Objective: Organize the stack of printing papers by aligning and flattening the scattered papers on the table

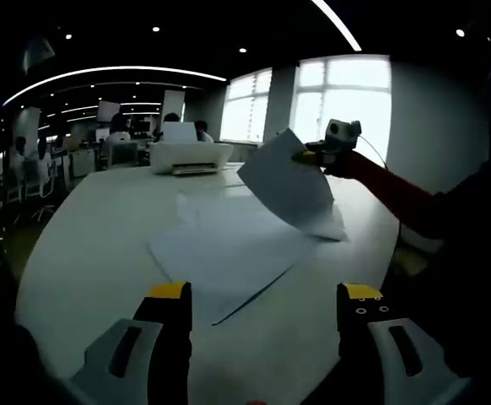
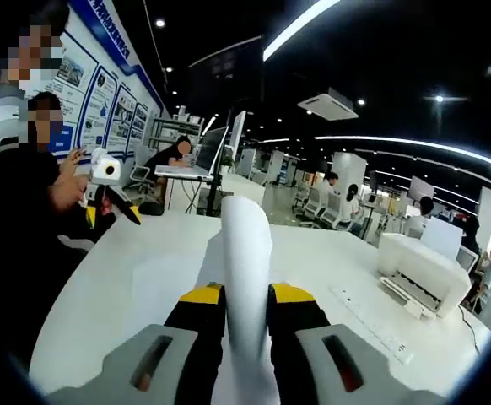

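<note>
In the left gripper view a printer [image 1: 190, 156] sits at the far side of the white table [image 1: 85, 236], scattered papers [image 1: 220, 249] lie spread across the middle, and the left gripper [image 1: 265, 297] hangs above the near edge with its jaws wide apart and empty. To the right, the right gripper [image 1: 313, 156] holds one sheet [image 1: 288, 186] lifted and tilted above the pile. In the right gripper view its jaws are clamped on that curling sheet [image 2: 245, 253], with the printer [image 2: 421, 272] at the far right.
</note>
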Demonstrator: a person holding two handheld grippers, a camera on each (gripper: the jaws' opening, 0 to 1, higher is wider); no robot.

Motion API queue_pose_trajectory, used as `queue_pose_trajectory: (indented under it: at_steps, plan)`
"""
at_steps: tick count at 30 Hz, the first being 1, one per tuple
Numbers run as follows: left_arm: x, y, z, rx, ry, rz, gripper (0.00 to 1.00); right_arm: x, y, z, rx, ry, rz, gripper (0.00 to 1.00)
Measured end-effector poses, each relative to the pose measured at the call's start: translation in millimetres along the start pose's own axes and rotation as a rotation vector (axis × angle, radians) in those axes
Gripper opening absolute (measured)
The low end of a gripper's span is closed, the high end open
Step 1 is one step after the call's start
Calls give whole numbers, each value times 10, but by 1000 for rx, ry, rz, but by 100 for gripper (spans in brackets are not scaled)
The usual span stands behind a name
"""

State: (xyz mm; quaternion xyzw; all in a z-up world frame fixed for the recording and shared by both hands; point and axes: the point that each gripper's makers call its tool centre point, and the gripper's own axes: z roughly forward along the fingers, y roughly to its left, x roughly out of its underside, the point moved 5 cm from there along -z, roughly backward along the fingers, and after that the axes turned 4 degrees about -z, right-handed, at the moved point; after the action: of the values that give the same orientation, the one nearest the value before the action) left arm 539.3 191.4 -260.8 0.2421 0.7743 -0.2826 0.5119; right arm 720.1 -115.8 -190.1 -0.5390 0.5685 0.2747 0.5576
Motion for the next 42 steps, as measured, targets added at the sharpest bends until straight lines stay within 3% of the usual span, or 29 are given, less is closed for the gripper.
queue_pose_trajectory:
  at_steps: [19, 42]
  plan:
    - [-35, -65, -5, 6, -9, 21, 72, -127, 256, 76, -121, -21, -72, 16]
    - [-72, -122, -24, 12, -15, 43, 72, -262, 522, 153, -177, -18, -134, 15]
